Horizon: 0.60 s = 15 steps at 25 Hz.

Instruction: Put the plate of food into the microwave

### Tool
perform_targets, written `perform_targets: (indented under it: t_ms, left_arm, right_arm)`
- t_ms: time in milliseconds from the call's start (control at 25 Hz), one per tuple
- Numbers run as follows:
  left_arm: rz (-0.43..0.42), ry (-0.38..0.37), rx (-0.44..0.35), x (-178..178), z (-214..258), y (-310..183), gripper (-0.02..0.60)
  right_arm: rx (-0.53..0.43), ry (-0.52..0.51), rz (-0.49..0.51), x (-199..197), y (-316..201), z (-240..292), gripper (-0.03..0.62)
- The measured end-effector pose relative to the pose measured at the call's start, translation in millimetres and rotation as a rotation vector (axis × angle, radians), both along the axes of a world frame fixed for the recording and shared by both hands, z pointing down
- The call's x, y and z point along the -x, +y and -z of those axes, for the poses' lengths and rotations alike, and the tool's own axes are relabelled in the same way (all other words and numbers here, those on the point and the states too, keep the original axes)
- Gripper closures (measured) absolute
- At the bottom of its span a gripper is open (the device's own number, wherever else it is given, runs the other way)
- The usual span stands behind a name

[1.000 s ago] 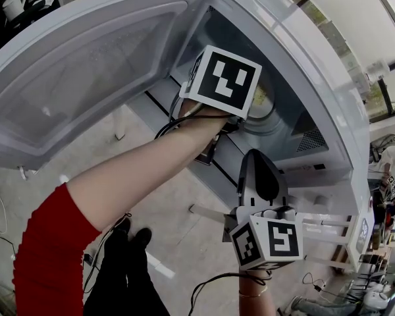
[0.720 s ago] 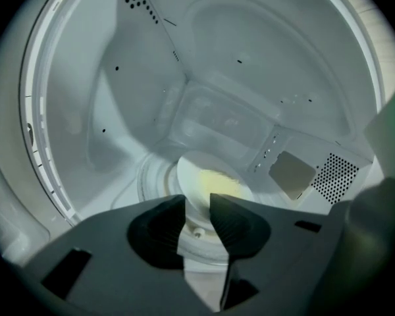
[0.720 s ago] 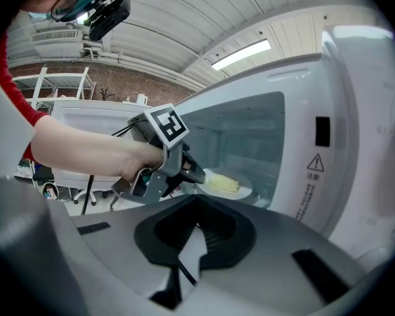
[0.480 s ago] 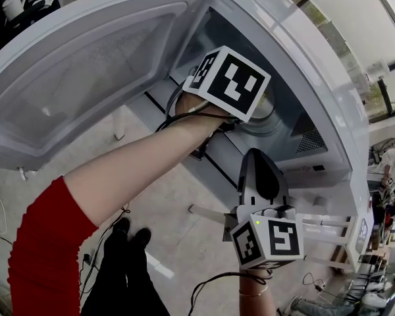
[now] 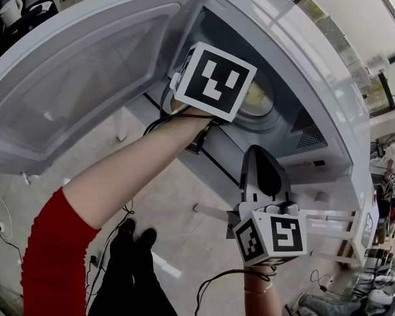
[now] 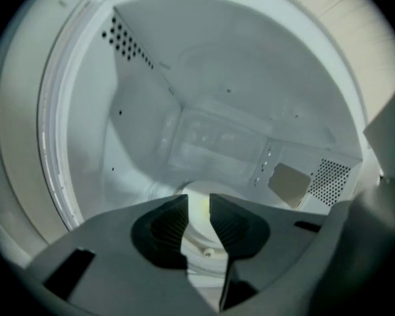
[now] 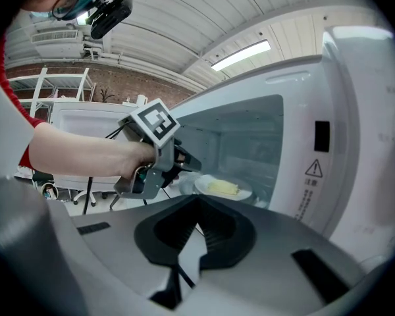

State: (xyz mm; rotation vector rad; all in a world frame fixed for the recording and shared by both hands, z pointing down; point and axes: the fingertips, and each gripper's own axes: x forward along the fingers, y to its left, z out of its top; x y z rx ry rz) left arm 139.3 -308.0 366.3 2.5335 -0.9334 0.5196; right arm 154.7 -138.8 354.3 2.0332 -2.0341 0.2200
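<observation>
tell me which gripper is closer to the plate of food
Left. The left gripper is at the mouth of the microwave, tips just short of the plate, jaws just opened with nothing between them. The right gripper hangs outside, farther back.

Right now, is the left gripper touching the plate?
Apart. Jaws of the left gripper have just been opening, nothing between them; the right gripper view shows them clear above the plate.

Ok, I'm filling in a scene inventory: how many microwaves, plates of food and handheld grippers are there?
White microwave with open door: 1
Round white plate of yellow food: 1
Grey two-jaw grippers: 2, left gripper and right gripper
Total: 4
</observation>
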Motion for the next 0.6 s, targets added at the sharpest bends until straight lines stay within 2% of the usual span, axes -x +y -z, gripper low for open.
perform_targets:
  t_ms: [80, 120, 200, 280, 440, 600]
  left_arm:
    - [-0.013, 0.060, -0.067, 7, 17, 5, 0.507]
    - [-0.031, 0.113, -0.119, 7, 30, 10, 0.556]
    - [-0.073, 0.206, -0.211, 10, 53, 24, 0.571]
    - [-0.116, 0.267, -0.260, 17, 71, 43, 0.571]
    - [-0.163, 0.349, -0.277, 38, 100, 85, 0.572]
    - [-0.219, 0.353, -0.292, 58, 125, 122, 0.574]
  right_arm:
    - [-0.003, -0.011, -0.002, 2, 2, 2, 0.582]
    - [-0.004, -0.016, 0.001, 2, 3, 6, 0.582]
    - [-0.012, -0.026, 0.011, 4, 8, 18, 0.582]
    - [-0.035, -0.050, 0.010, 5, 14, 35, 0.582]
    - [-0.071, -0.124, 0.011, 0, 39, 70, 0.582]
    - [-0.106, -0.191, 0.015, -3, 69, 92, 0.582]
